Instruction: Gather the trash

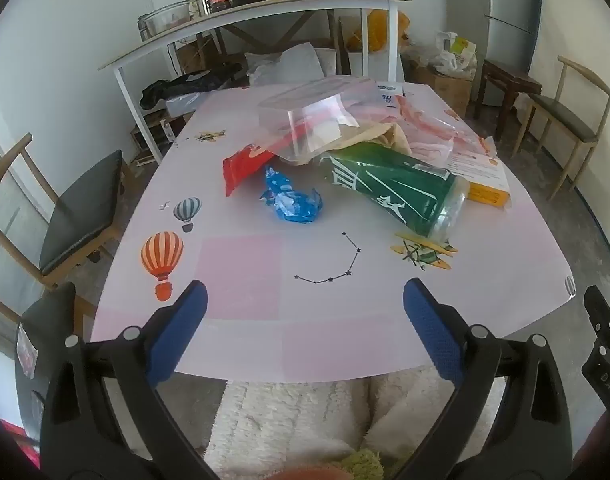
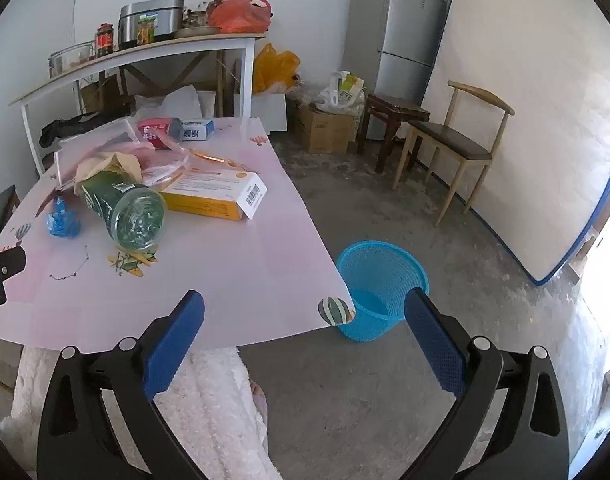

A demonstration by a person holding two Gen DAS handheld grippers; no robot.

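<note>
Wide-apart left gripper (image 1: 305, 300) jaws over table (image 1: 265, 340) edge, nothing between.

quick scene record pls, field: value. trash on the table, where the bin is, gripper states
table: pink table printed with balloons
trash: green bottle on its side; blue wrapper crumpled beside it; red packet; orange box; clear plastic container on the pile
bin: blue basket on the floor by the table's corner, looks empty
left gripper: open, holding nothing, over the near edge
right gripper: open, holding nothing
progress: nothing collected yet
</note>
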